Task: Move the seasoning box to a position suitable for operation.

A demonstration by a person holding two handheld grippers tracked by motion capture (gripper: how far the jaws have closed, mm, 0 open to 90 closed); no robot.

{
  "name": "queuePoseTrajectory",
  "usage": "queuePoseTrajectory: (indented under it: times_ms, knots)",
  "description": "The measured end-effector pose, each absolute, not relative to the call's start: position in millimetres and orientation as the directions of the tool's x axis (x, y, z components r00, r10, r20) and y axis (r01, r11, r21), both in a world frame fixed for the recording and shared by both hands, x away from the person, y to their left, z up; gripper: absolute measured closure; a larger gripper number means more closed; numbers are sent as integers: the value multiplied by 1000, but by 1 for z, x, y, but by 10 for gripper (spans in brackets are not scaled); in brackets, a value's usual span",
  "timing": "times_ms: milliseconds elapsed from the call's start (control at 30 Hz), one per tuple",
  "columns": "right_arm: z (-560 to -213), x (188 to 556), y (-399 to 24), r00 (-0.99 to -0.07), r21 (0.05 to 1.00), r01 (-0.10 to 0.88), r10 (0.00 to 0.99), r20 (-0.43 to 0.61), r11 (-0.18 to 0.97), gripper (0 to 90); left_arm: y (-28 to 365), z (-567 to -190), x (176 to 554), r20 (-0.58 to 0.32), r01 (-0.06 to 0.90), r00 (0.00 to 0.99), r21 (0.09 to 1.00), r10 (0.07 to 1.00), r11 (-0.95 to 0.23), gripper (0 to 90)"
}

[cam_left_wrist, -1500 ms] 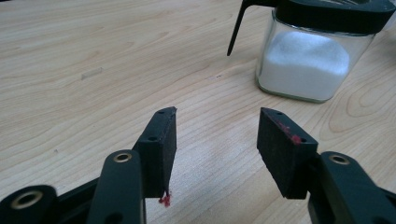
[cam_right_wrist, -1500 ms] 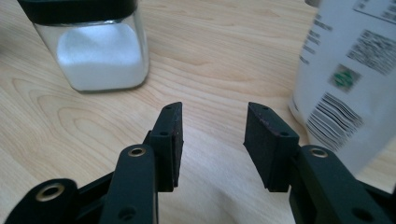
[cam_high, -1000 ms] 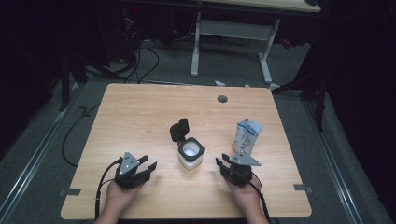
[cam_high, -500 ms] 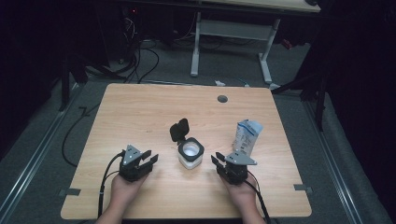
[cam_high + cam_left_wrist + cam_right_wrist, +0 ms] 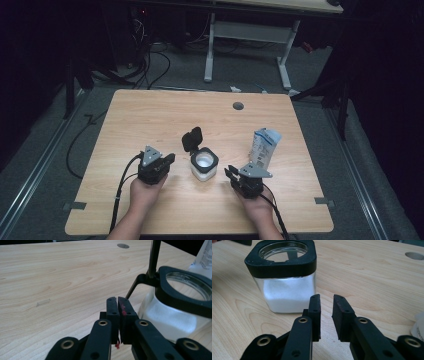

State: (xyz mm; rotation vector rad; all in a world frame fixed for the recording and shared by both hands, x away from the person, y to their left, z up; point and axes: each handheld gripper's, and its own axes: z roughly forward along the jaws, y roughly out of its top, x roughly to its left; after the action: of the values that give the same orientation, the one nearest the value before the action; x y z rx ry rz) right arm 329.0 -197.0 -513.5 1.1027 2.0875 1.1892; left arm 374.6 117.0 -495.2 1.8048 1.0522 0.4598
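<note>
Two grippers, left gripper [image 5: 167, 160] and right gripper [image 5: 230, 173], one jar [image 5: 204, 165], one carton [image 5: 263, 146].

Obstacles clustered mid-table; far half open.

The jar [image 5: 204, 166] with its raised lid [image 5: 192, 139] stood between the left gripper [image 5: 167, 160] and right gripper [image 5: 230, 174], close to both. The carton [image 5: 263, 147] stood just beyond the right gripper. The table [image 5: 150, 115] behind them lay open, apart from a small grommet hole [image 5: 238, 106].

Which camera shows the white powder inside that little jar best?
The right gripper view: the jar stands whole, powder visible through its glass. The left gripper view crops it at the edge; the high view shows it small, from above.
</note>
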Motion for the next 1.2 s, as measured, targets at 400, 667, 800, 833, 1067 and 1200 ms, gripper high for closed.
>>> queuePoseTrajectory:
  times_ms: [400,667,800,833,1067,1200]
  knots:
    - [-513,331,-187,-580,863,397,814,-28,312,760,111,-486,385,-134,458,546,875,827,-161,900]
    - [-511,330,-182,-599,868,390,801,-14,307,827,105,-479,390,-132,446,553,881,823,-159,900]
    - [-512,330,-182,-602,868,385,798,-20,313,882,102,-475,394,-131,444,555,882,821,-158,900]
    - [-512,329,-181,-601,868,387,799,-19,312,894,102,-474,395,-131,443,557,882,820,-160,900]
    - [-512,329,-181,-604,868,384,797,-23,316,900,96,-467,400,-126,432,562,887,817,-161,900]
    - [-512,329,-181,-608,869,383,793,-20,315,899,92,-464,402,-122,424,565,891,816,-161,900]
